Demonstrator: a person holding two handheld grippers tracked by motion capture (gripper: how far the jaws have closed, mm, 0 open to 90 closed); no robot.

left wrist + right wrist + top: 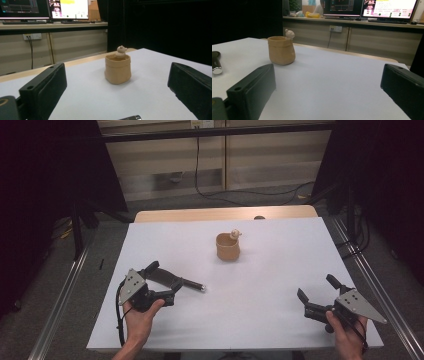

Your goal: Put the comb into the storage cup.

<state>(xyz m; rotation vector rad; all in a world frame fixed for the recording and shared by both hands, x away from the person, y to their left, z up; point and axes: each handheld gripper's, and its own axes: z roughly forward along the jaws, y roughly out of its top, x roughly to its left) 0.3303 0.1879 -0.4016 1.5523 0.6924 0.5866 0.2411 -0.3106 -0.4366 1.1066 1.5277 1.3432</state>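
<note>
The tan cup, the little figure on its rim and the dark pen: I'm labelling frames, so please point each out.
tan cup (227,249), high view, front wall.
little figure (121,52), left gripper view, its body.
dark pen (176,280), high view, mid-barrel.

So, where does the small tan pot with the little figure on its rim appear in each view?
High view: the tan pot stands at table centre, beyond both grippers.
Left gripper view: centre, between the open jaws.
Right gripper view: upper left.
Shared landmark: the dark silver-tipped tool, near the left gripper.
</note>
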